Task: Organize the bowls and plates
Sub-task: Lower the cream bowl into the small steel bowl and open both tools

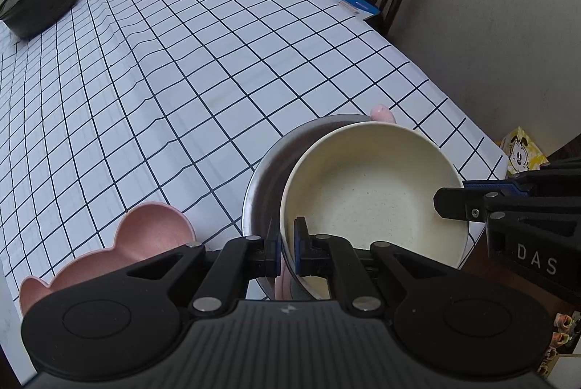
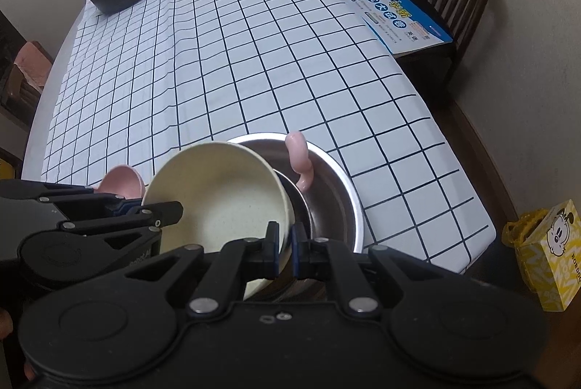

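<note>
Cream bowl [image 1: 374,193] tilted over steel bowl [image 2: 326,193] at desk [image 1: 218,62] edge. Left gripper [image 1: 287,244] and right gripper [image 2: 285,245] each pinch its rim, fingers clamped. Pink bowl [image 1: 145,236] left.

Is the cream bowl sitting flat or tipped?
Tipped. The cream bowl leans over the steel bowl, its rim pinched by the left gripper and right gripper.
</note>
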The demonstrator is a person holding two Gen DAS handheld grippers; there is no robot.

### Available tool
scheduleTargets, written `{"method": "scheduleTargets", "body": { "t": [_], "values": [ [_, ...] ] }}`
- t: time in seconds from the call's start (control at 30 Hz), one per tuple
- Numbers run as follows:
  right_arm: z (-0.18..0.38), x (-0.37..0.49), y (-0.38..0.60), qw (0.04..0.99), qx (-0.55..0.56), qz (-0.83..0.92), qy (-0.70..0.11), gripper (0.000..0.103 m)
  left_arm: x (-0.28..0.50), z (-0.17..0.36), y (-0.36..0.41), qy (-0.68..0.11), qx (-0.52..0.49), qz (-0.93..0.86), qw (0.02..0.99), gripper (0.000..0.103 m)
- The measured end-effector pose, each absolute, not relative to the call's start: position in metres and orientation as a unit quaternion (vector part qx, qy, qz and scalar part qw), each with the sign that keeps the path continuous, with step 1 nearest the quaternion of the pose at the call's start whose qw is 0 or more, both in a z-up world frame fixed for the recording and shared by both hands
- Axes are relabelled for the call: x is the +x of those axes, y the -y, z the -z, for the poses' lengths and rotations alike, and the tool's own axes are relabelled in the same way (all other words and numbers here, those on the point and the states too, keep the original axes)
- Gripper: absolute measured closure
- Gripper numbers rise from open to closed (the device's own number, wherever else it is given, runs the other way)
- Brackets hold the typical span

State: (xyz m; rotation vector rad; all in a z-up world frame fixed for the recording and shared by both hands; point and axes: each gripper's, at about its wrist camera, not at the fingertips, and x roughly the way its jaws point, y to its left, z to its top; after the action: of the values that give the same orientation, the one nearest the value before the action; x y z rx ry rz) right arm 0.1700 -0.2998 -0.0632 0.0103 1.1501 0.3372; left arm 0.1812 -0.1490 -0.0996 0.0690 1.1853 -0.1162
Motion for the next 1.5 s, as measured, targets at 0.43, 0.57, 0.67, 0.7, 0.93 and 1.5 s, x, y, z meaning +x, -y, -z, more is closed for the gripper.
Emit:
{"method": "scheduleTargets", "body": {
  "t": [0.43, 0.57, 0.67, 0.7, 0.93, 1.5],
  "values": [
    [0.075, 0.167, 0.295, 0.82, -0.002, -0.155, -0.551, 0.095, 0.184, 0.113, 0.153, -0.56, 0.056, 0.055, 0.825, 0.098],
    [0.076, 0.167, 0.293, 0.82, -0.006, -0.152, -0.551, 0.095, 0.185, 0.115, 0.154, -0.56, 0.06, 0.054, 0.825, 0.097],
    [0.078, 0.166, 0.291, 0.822, -0.013, -0.15, -0.55, 0.094, 0.185, 0.118, 0.156, -0.559, 0.062, 0.054, 0.825, 0.097],
    [0.079, 0.166, 0.291, 0.821, -0.014, -0.149, -0.55, 0.094, 0.186, 0.118, 0.156, -0.559, 0.064, 0.054, 0.825, 0.097],
    [0.081, 0.167, 0.288, 0.824, -0.02, -0.142, -0.548, 0.092, 0.189, 0.123, 0.154, -0.563, 0.055, 0.057, 0.823, 0.097],
    [0.074, 0.163, 0.288, 0.832, -0.014, -0.146, -0.535, 0.071, 0.184, 0.119, 0.14, -0.553, 0.026, 0.081, 0.829, 0.094]
  ]
}}
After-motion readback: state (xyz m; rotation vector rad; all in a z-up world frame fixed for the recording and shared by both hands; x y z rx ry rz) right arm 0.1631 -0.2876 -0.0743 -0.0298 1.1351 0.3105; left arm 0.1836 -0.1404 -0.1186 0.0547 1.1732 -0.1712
